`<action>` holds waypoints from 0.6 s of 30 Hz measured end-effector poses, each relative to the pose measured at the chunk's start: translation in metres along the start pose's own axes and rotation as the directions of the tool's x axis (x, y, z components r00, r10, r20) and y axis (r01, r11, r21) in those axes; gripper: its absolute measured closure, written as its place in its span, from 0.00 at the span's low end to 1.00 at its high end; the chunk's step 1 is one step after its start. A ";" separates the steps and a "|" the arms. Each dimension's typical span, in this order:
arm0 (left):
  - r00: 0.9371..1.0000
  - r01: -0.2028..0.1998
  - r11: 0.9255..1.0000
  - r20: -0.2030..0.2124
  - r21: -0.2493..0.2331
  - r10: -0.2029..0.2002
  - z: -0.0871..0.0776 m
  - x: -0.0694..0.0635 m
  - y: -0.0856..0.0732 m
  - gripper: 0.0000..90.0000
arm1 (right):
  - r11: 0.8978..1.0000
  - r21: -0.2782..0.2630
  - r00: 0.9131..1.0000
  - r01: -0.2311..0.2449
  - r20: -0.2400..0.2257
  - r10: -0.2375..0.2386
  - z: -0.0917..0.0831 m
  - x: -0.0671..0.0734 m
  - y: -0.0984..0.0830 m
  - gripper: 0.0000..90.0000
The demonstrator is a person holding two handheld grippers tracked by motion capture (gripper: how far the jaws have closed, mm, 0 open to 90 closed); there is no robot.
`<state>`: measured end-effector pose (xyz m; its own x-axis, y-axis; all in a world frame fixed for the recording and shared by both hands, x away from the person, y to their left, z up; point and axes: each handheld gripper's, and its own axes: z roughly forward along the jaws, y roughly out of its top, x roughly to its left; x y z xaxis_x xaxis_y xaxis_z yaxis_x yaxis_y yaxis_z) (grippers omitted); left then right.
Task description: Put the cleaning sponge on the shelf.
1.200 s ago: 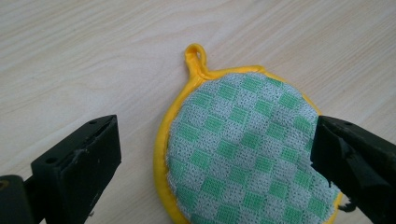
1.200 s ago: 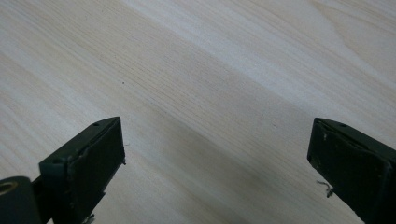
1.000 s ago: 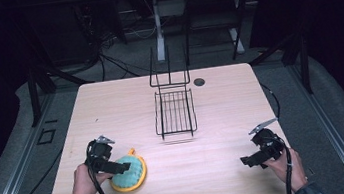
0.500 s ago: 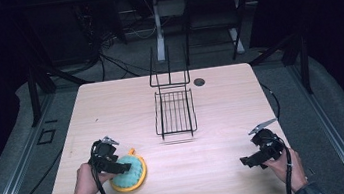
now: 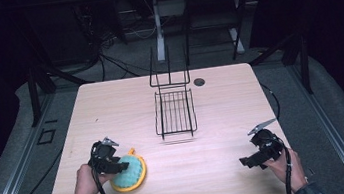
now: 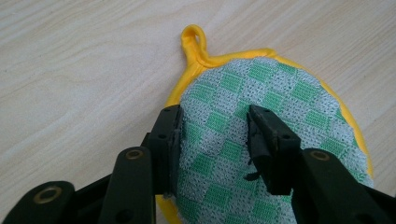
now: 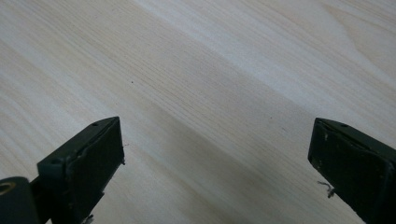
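A round pot holder (image 5: pixel 133 171), green-and-white checked cloth with a yellow rim and loop (image 6: pixel 194 39), lies flat near the table's front left. My left gripper (image 5: pixel 118 167) comes down on it from the left. Its jaws have just been closing and now press into the cloth (image 6: pixel 280 93), which puckers up between them around the left gripper (image 6: pixel 215 126). My right gripper (image 5: pixel 245 161) rests at the front right in a person's hand. In the right gripper view the right gripper (image 7: pixel 215 154) stands wide open over bare wood, with nothing between its jaws.
A black wire rack (image 5: pixel 174 112) with an upright back stands at the middle of the light wooden table (image 5: pixel 111 110). A small dark grommet (image 5: pixel 200 81) sits behind it. Cables trail from both grippers off the front edge.
The left gripper's jaws have drawn together over the pot holder. Both hands have stayed where they were, and the right gripper is unchanged.
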<state>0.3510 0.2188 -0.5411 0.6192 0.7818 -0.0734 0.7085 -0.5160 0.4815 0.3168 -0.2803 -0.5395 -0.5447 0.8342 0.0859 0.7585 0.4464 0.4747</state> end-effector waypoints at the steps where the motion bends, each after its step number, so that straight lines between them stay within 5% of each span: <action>1: 1.000 -0.003 1.000 0.000 0.001 0.003 0.000 0.000 0.000 0.66 | 1.000 0.001 1.000 0.001 0.001 -0.001 0.000 0.000 0.000 0.03; 18: 0.998 -0.047 0.999 -0.032 -0.023 0.046 -0.002 0.000 -0.001 0.92 | 1.000 0.019 1.000 0.018 -0.003 -0.018 0.002 0.000 0.001 0.03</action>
<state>0.3493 0.2200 -0.5404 0.6400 0.7680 -0.0233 0.6706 -0.5436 0.5048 0.3181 -0.2795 -0.5411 -0.5597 0.8248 0.0802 0.7549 0.4675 0.4599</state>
